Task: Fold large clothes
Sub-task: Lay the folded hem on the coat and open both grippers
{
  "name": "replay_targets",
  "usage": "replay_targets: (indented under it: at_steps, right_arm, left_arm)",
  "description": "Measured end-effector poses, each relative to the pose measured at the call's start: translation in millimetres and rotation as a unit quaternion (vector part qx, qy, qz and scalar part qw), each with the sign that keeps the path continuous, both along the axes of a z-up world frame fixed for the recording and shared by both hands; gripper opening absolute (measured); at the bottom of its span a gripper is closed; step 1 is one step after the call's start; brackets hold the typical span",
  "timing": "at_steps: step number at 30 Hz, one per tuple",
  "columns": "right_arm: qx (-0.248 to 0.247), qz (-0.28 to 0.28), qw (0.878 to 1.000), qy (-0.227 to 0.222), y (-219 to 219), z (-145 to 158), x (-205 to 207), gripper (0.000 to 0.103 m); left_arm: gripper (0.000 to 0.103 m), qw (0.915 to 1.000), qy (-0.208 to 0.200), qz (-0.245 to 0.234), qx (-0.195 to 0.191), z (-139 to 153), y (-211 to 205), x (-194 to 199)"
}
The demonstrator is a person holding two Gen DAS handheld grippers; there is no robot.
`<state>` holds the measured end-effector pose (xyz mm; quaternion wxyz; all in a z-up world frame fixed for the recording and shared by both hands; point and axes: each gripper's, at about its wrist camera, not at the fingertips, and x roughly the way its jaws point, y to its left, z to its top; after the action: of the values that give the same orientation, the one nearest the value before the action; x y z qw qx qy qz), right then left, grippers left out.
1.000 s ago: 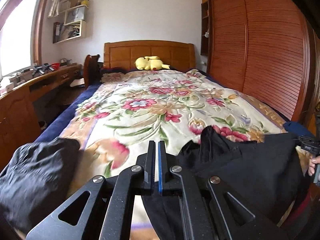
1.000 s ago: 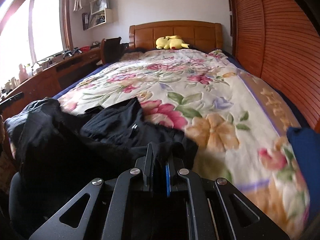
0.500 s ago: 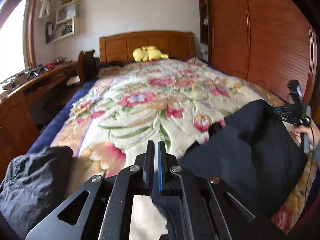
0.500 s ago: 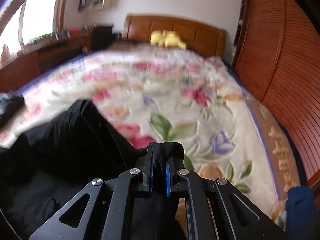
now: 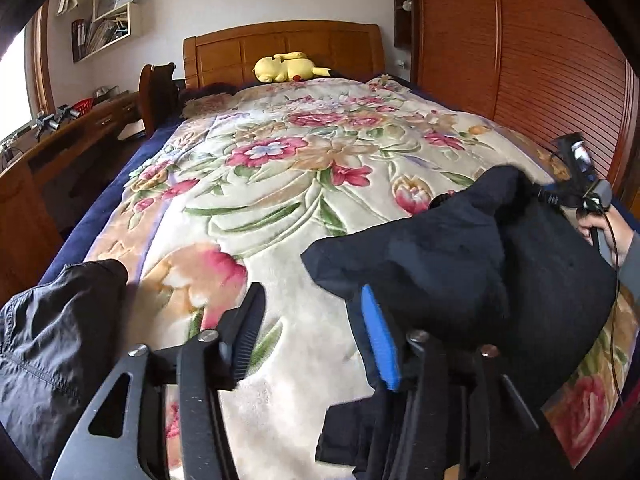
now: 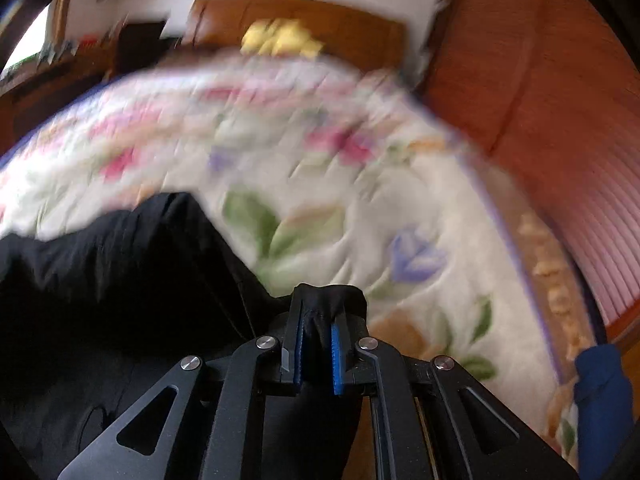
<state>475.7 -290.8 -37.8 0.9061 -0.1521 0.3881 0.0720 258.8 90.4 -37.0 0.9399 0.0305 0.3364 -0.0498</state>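
A large black garment [image 5: 472, 264] lies bunched on the floral bedspread [image 5: 280, 184] at the near right of the bed. My left gripper [image 5: 316, 320] is open, its jaws wide apart; the garment's edge drapes by the right blue pad [image 5: 380, 344]. My right gripper [image 6: 318, 332] is shut on a fold of the black garment [image 6: 120, 280] and holds it above the bedspread [image 6: 360, 200]. The right gripper also shows in the left wrist view [image 5: 576, 176], held in a hand at the garment's far right.
A dark grey garment [image 5: 52, 336] lies at the bed's near left corner. A yellow plush toy [image 5: 284, 68] rests by the wooden headboard [image 5: 280, 44]. A wooden wardrobe [image 5: 520, 60] lines the right side, a desk [image 5: 60, 136] the left. A blue cloth [image 6: 604, 392] sits at the bed's right edge.
My left gripper has opened and let go of the black garment. My right gripper, still shut on the garment, has swung it up over the bed; its view is blurred.
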Motion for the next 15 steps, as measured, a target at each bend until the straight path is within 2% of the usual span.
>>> replay_targets:
  at_steps: [2, 4, 7, 10, 15]
  right_arm:
    - [-0.019, 0.017, 0.999, 0.021, 6.3, -11.6, 2.1, 0.019]
    - [-0.028, 0.023, 0.999, 0.009, 7.0, -11.0, -8.4, 0.028]
    - [0.01, 0.016, 1.0, -0.009, -10.8, 1.4, -31.1, 0.046]
    - [0.04, 0.022, 0.999, -0.014, -23.0, 9.3, -54.2, 0.048]
    - [0.061, 0.063, 0.996, -0.003, -44.7, 1.1, -101.4, 0.048]
  left_arm:
    - [0.059, 1.0, -0.001, -0.002, -0.003, 1.6, 0.4, -0.4]
    - [0.06, 1.0, -0.002, -0.004, -0.009, 4.0, 0.1, -1.9]
    - [0.06, 0.9999, 0.004, -0.006, -0.013, 3.7, -2.9, -4.1]
    - [0.06, 0.9998, 0.005, -0.011, -0.014, 1.8, -11.1, -10.6]
    - [0.06, 0.9994, 0.025, -0.01, -0.02, -15.4, -18.4, -20.4]
